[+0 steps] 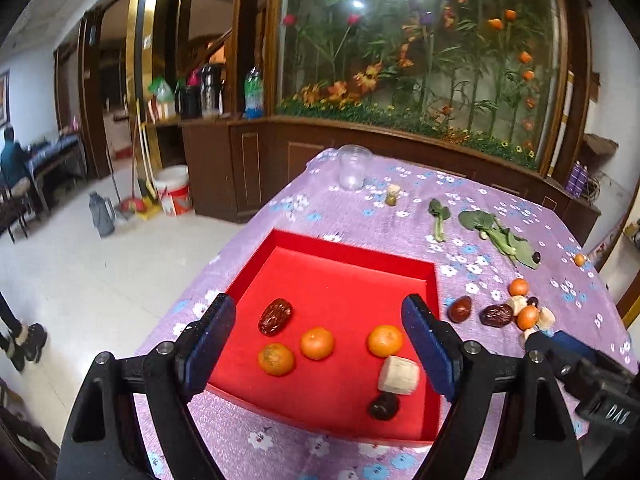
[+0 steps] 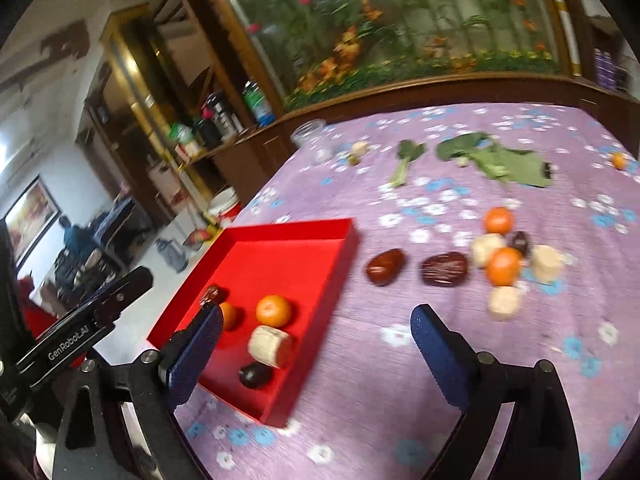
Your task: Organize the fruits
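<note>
A red tray sits on the purple flowered cloth. In it lie three oranges, a red date, a pale banana piece and a dark fruit. My left gripper is open and empty, held over the tray's near side. My right gripper is open and empty over the cloth at the tray's right edge. To the right of the tray lie two dates, oranges and banana pieces in a loose cluster.
Green leaves lie at the back of the table with a clear jar, a small olive and a lone orange at far right. The table's left edge drops to a tiled floor.
</note>
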A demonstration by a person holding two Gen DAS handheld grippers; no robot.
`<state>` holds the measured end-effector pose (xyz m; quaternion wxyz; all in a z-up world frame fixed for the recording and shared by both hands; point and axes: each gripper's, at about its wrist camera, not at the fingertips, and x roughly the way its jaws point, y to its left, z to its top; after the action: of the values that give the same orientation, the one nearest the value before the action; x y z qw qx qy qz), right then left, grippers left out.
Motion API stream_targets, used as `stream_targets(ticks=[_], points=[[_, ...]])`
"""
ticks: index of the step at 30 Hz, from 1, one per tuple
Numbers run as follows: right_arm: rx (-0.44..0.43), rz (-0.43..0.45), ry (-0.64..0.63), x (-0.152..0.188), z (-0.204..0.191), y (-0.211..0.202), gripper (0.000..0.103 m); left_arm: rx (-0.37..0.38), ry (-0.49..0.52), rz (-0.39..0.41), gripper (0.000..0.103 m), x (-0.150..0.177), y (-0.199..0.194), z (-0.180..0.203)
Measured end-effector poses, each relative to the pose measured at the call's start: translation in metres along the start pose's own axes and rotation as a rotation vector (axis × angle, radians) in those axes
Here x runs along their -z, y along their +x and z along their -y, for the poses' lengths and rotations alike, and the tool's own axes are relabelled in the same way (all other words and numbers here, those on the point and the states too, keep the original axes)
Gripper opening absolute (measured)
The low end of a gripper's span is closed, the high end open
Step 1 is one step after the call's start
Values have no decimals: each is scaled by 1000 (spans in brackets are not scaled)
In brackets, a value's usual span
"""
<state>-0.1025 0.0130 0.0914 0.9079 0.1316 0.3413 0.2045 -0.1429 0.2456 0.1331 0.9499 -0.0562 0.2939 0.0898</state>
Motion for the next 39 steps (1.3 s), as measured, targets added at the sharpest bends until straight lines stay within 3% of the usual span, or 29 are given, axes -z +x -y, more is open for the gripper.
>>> stream_targets(ticks=[11,20,24,29,32,35,37,39], points=[[156,136,-72,8,25,-81,97,25,118,88,84,1,-53,52],[195,226,-118,-3,26,-134,97,69,155,172,84,-6,-97,68],[253,312,-181,-21,15,-173,97,127,174,295,84,-27,-142,69],[346,453,-261,-65,-4,-246,97,233,188,545,84,-65,-219,62],[409,539,-320,-100,-24,-292,97,208,235,677,85,-86,-260,69],[460,600,-367,-137,-46,-328,97,120,298,796,103,-108,-295,80],[484,620,-376,-156,-55,-344,97,76,316,833,103,-124,-309,87],[501,631,-376,-168,-60,-352,97,89,310,819,103,-140,-311,87]])
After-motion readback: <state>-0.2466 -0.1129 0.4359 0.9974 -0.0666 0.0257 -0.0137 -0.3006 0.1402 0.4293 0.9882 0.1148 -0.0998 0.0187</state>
